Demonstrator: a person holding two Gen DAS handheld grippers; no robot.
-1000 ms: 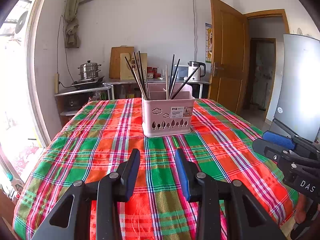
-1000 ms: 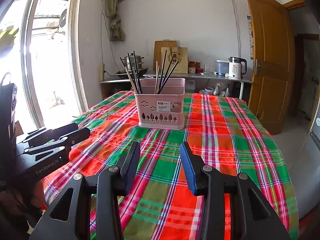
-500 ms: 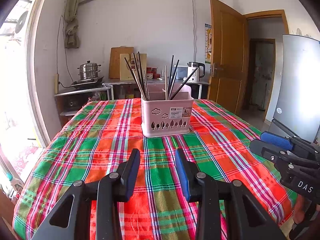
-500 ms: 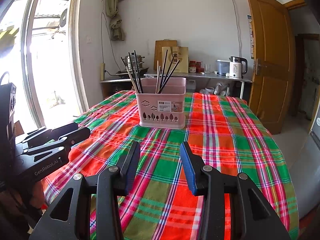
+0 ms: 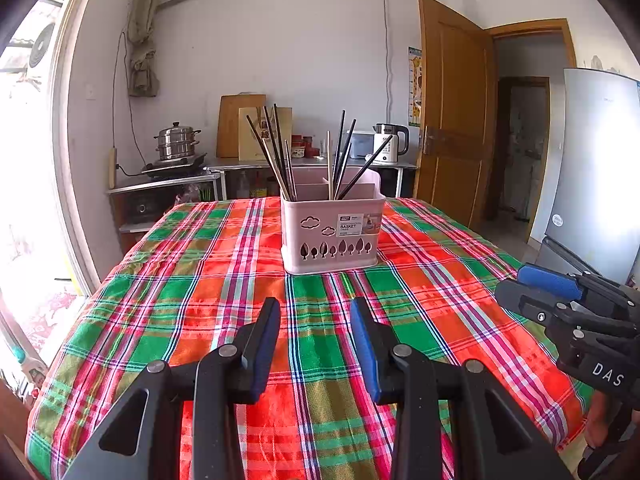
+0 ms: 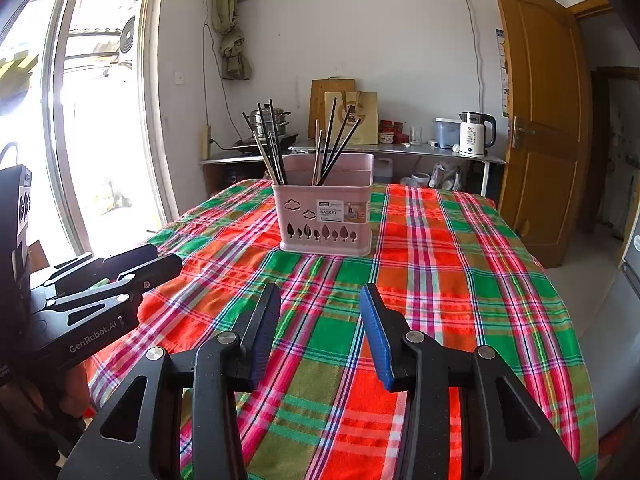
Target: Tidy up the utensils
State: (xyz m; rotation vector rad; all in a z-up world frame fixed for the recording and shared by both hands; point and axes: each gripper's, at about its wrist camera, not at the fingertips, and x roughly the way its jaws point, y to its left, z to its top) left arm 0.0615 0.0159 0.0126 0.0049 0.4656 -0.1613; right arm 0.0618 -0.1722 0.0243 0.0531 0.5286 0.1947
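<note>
A pink utensil basket (image 5: 331, 232) stands upright on the plaid tablecloth (image 5: 224, 292), also in the right wrist view (image 6: 325, 216). Several dark and pale chopsticks (image 5: 280, 152) stand in its left and right compartments (image 6: 332, 140). My left gripper (image 5: 315, 308) is open and empty, low over the cloth, well short of the basket. My right gripper (image 6: 320, 296) is open and empty, also short of the basket. Each gripper shows in the other's view, the right one (image 5: 516, 280) at the table's right edge, the left one (image 6: 164, 258) at its left edge.
Behind the table runs a counter (image 6: 400, 148) with a kettle (image 6: 474, 134), a steamer pot (image 5: 176, 142) and cutting boards (image 5: 240, 124). A window (image 6: 88, 128) is on the left, a wooden door (image 5: 452, 120) and a fridge (image 5: 600, 168) on the right.
Both grippers have drifted very slightly; the basket sits a little differently in each view. Nothing was grasped or released.
</note>
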